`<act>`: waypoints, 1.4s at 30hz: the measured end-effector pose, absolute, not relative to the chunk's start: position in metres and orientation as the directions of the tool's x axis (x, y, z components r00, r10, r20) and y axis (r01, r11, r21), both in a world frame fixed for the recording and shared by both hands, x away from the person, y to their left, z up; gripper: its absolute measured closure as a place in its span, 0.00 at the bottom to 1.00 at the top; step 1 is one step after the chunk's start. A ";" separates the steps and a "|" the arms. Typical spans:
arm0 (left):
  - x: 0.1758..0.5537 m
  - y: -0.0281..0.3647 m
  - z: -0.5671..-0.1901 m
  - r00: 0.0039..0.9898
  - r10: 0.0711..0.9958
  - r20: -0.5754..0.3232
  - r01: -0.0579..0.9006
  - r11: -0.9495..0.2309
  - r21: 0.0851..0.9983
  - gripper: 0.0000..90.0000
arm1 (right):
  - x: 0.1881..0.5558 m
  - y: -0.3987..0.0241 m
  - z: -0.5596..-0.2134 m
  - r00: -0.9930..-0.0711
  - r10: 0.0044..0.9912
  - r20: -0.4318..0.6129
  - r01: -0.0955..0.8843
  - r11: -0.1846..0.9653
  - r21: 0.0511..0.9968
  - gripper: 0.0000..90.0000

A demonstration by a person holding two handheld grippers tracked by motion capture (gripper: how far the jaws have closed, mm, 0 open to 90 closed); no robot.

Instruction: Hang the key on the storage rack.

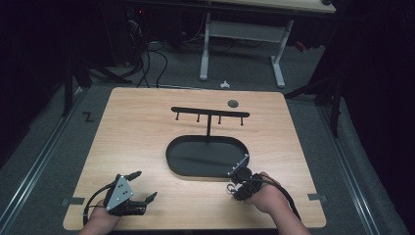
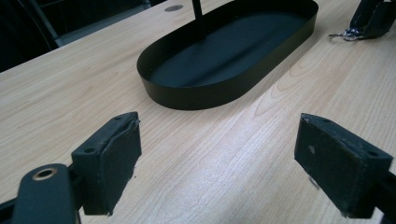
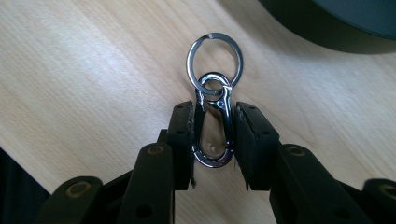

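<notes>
The right gripper (image 3: 212, 140) has its jaws pressed against both sides of a silver carabiner clip (image 3: 214, 135) lying on the wooden table (image 1: 132, 142), and a split key ring (image 3: 215, 58) linked to the clip's top extends just beyond the jaw tips, with the black oval tray (image 1: 205, 159) near, farther ahead. The left gripper (image 1: 145, 186) rests with its jaws wide apart and nothing between them, the tray and its hook stand (image 1: 209, 115) ahead of it. No brand, label or readable writing is visible on the clip, ring or tray.
</notes>
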State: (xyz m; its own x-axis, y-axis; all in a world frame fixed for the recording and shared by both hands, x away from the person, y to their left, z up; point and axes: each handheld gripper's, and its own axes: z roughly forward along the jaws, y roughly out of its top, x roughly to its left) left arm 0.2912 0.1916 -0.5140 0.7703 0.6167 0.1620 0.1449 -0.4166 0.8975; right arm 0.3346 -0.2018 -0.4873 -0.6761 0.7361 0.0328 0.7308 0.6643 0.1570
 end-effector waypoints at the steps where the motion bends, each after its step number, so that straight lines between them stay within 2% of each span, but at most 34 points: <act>1: 0.291 0.192 -0.514 0.771 0.616 0.162 0.145 -0.418 0.897 0.17 | 0.335 -0.203 -0.486 -0.673 0.739 0.029 0.733 0.661 0.161 0.77; 4: 0.292 0.192 -0.514 0.770 0.617 0.160 0.147 -0.416 0.897 0.17 | 0.334 -0.206 -0.481 -0.630 0.776 0.043 0.769 0.615 0.172 0.77; 8: 0.291 0.192 -0.514 0.771 0.616 0.161 0.147 -0.419 0.896 0.17 | 0.337 -0.213 -0.473 -0.639 0.768 0.034 0.756 0.620 0.209 0.77; 18: 0.291 0.193 -0.513 0.771 0.615 0.162 0.147 -0.420 0.895 0.17 | 0.340 -0.228 -0.457 -0.588 0.807 0.063 0.792 0.557 0.250 0.77; 27: 0.291 0.192 -0.514 0.772 0.614 0.163 0.145 -0.420 0.896 0.17 | 0.340 -0.235 -0.446 -0.550 0.833 0.068 0.819 0.522 0.238 0.77; 42: 0.291 0.191 -0.514 0.776 0.609 0.165 0.144 -0.425 0.894 0.17 | 0.347 -0.244 -0.420 -0.515 0.854 0.074 0.834 0.479 0.272 0.77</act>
